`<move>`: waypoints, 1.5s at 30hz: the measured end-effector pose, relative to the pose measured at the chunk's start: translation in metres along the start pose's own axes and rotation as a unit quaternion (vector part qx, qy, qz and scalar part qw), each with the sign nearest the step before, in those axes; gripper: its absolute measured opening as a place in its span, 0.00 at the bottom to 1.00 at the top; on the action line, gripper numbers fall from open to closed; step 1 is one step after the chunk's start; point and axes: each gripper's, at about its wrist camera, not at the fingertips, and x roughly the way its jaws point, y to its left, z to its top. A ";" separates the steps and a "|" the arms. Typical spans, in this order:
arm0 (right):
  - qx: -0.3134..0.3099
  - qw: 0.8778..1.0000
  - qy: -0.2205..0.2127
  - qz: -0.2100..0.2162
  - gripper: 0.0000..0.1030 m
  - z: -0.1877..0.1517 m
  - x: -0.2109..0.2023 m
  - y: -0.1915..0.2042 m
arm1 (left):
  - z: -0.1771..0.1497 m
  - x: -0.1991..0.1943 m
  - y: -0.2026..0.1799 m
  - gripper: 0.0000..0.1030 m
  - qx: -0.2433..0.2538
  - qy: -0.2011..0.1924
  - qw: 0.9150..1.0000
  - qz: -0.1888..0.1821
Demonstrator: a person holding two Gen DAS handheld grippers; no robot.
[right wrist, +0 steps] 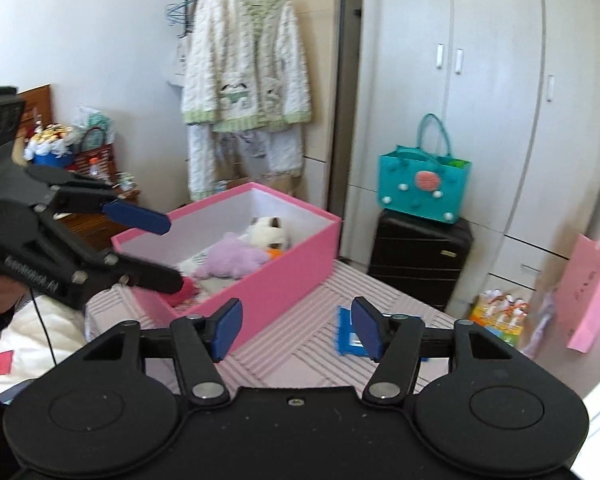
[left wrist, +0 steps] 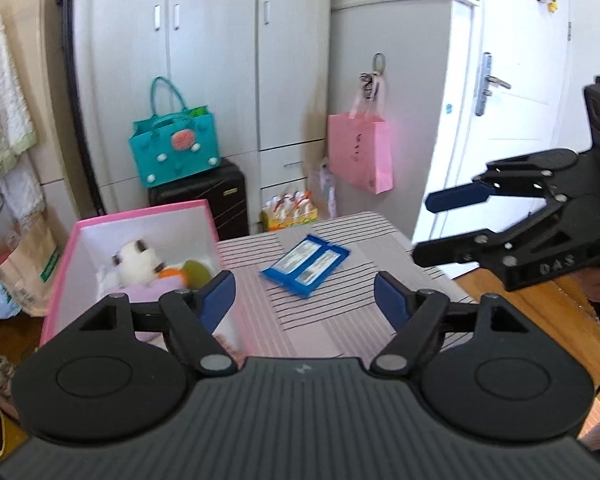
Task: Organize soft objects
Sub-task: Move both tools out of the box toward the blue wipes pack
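the pink box (right wrist: 260, 276) sat on the striped table (left wrist: 340, 320), at about ten o'clock from the middle of the left wrist view. soft toys were already inside it: a white plush (right wrist: 266, 232), a purple plush (right wrist: 232, 258) and a bit of orange and green (left wrist: 188, 272) stuff beside them.

one thing was left out on the table: a flat blue packet (left wrist: 304, 266). it lay just beside the box, toward three o'clock from it, and nothing touched it. in the right wrist view it showed only partly, behind one blue pad at about four o'clock from the box.

the left gripper (left wrist: 304, 300) had its jaws wide apart and held nothing. the right gripper (right wrist: 296, 328) was also spread open and held nothing. in the left wrist view the right gripper hung in the air at three o'clock, well above the table. in the right wrist view the left gripper floated at nine o'clock, with its tips over the near corner of the box.

it looked like most of the tidying was done and the blue packet was the next thing to go. the next move would need one claw to come down over the packet, pinch it by an edge because it is flat and thin, lift it, and drop it into the box.
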 end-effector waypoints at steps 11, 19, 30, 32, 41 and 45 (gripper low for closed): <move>0.075 0.997 -0.017 -0.020 0.80 -0.014 0.024 -0.078 | 0.007 0.057 -0.020 0.75 -0.070 -0.039 0.997 0.016; 0.082 0.994 -0.043 -0.056 0.80 -0.030 0.057 -0.115 | -0.001 0.107 -0.028 0.75 -0.120 -0.044 0.990 0.059; 0.121 0.992 -0.018 -0.031 0.80 -0.053 0.115 -0.153 | -0.021 0.182 -0.031 0.75 -0.168 -0.006 0.982 0.090; 0.139 0.990 -0.003 -0.013 0.80 -0.057 0.127 -0.161 | -0.024 0.192 -0.027 0.75 -0.197 0.007 0.976 0.094; 0.204 0.977 0.040 0.039 0.80 -0.078 0.176 -0.191 | -0.030 0.235 -0.019 0.71 -0.237 0.015 0.963 0.128; 0.225 0.971 0.053 0.062 0.80 -0.080 0.195 -0.202 | -0.037 0.248 -0.012 0.70 -0.240 0.026 0.959 0.151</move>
